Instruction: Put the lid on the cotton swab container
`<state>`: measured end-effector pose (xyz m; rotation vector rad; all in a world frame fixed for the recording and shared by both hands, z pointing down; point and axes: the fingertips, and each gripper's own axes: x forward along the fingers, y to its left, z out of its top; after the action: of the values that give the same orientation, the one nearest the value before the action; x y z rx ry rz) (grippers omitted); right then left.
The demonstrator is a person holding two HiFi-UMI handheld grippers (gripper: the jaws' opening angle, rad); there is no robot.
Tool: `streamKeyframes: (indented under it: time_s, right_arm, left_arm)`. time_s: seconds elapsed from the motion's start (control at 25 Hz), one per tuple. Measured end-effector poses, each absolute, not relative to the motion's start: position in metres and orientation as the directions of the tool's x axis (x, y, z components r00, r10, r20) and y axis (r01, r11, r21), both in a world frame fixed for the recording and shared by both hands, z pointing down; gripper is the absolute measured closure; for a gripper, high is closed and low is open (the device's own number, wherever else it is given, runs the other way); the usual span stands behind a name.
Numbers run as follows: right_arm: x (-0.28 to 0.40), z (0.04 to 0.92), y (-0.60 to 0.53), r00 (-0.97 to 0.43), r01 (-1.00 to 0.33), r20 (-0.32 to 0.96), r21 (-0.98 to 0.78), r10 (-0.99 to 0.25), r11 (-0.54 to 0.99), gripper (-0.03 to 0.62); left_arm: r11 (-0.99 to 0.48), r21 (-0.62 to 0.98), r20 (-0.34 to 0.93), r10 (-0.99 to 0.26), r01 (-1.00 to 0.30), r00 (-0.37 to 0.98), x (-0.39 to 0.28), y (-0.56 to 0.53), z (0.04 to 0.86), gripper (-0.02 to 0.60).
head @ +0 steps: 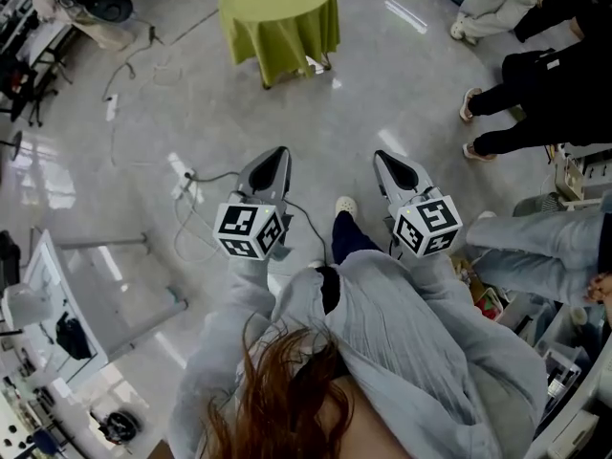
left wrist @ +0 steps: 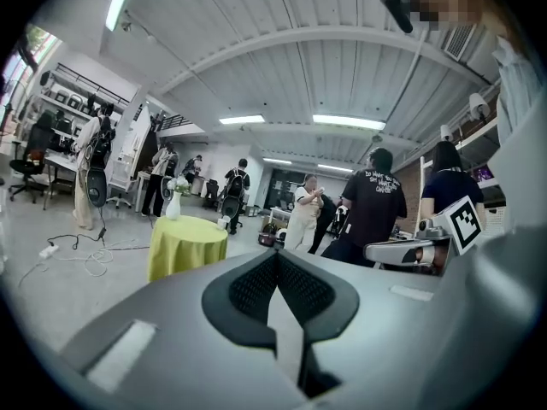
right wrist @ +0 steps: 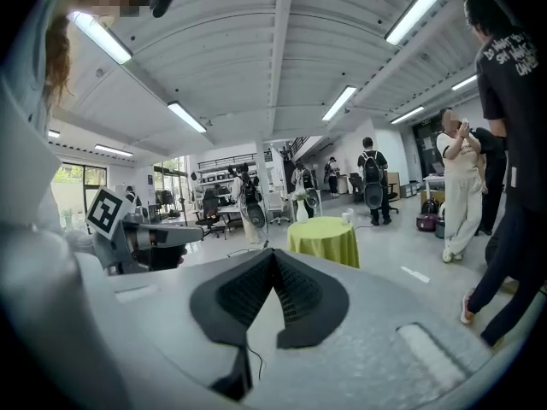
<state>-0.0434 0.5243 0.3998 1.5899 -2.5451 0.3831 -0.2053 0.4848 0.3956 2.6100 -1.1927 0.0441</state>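
**Left gripper** [left wrist: 276,256]: fingers [left wrist: 248,284] together at the tips, nothing between them.

**Right gripper** [right wrist: 273,253]: fingers [right wrist: 299,293] likewise together and empty.

**Position:** both held in the air over the floor [head: 143,113], aimed at 12 o'clock.

**Worktop** [head: 277,22]: round, draped in a yellow-green cloth, at 12 o'clock, well apart from both grippers.

**On it:** a vase [right wrist: 301,205] and a small white item [right wrist: 348,217].

**Cotton swab container and lid:** presumably on that worktop, but too small to identify. Shape, colour and lid position cannot be told.

**Hazards:**
- The cable [head: 191,185] on the floor at 10 o'clock could snag a foot on the approach.
- The closed fingers could knock a light container over if not opened first.
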Motion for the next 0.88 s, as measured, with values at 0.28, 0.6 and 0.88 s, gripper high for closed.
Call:
streamKeyframes:
  time_s: [0.28, 0.6, 0.88]
  right_arm:
    - [-0.012, 0.387, 0.445, -0.428, -0.904, 0.233, -0.091, -0.873, 0.418, 0.592]
    - [0.011, 0.393, 0.396, -0.451, -0.892, 0.25, -0.103, -0.857, 0.44, 0.592]
    - [0.021, 0.401, 0.376, -0.476, -0.879, 0.263, -0.103, -0.839, 0.466, 0.592]
  left_arm:
    - [-0.627, 0.217, 0.136, -0.739, -0.748, 0.66, -0.171, 0.418, 0.381, 0.568]
    - [-0.613, 0.206, 0.172, -0.745, -0.763, 0.645, -0.144, 0.372, 0.387, 0.568]
    - [-0.6, 0.214, 0.195, -0.747, -0.771, 0.636, -0.13, 0.353, 0.396, 0.568]
